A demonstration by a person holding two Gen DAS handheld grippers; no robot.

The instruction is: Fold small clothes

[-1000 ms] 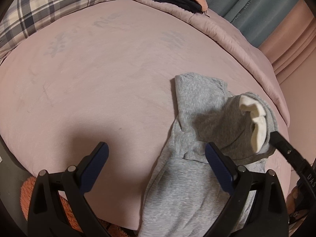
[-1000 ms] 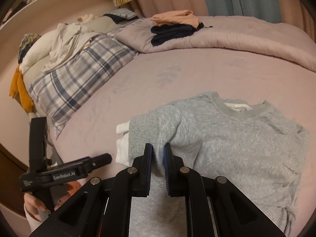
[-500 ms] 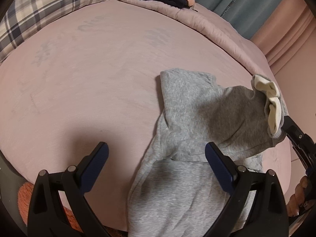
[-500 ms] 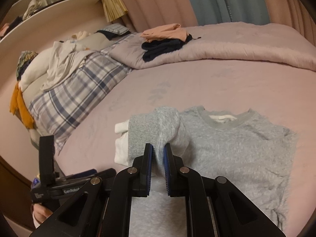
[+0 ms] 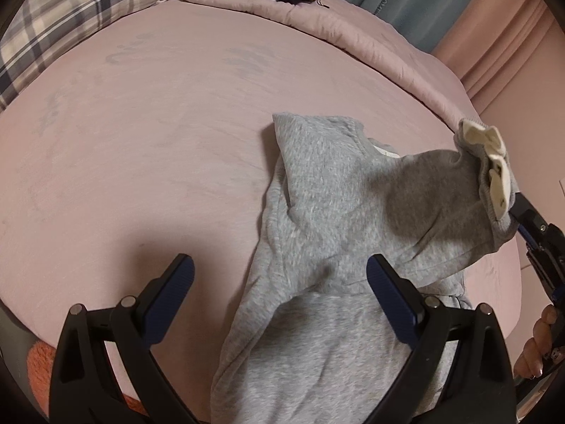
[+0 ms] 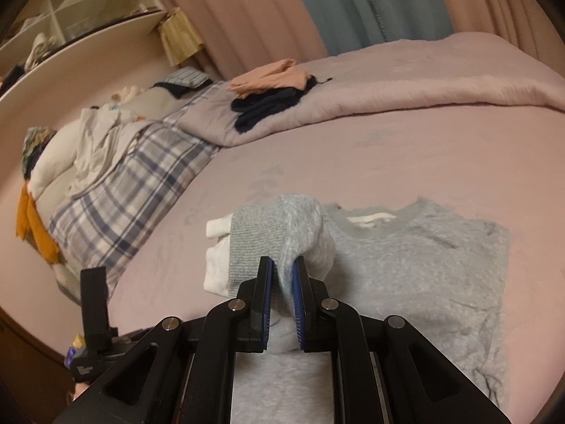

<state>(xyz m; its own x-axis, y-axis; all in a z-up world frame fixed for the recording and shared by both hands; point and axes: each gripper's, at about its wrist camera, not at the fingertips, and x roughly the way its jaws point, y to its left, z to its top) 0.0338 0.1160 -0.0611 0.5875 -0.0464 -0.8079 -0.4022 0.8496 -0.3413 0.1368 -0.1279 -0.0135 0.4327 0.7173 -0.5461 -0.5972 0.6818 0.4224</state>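
A small grey sweatshirt (image 5: 317,212) lies on the pink bed (image 5: 141,141). My right gripper (image 6: 282,268) is shut on its sleeve (image 6: 282,226) near the ribbed cuff, with a white inner cuff (image 6: 215,258) sticking out to the left. The sleeve is lifted above the body of the sweatshirt (image 6: 423,265). In the left wrist view the raised sleeve (image 5: 441,205) stretches to the right, and the right gripper (image 5: 519,219) shows at its end. My left gripper (image 5: 279,272) is open and empty, hovering over the sweatshirt's lower part.
A plaid pillow (image 6: 130,205) lies at the bed's left. A folded pink and dark clothes pile (image 6: 272,95) sits on the rolled quilt (image 6: 423,81) at the back. More laundry (image 6: 88,141) is heaped by the shelf. An orange rug (image 5: 39,371) lies below the bed edge.
My right gripper has carried the sleeve up and to the right, stretching it away from the sweatshirt's body. My left gripper has stayed open and shifted slightly toward the sweatshirt.
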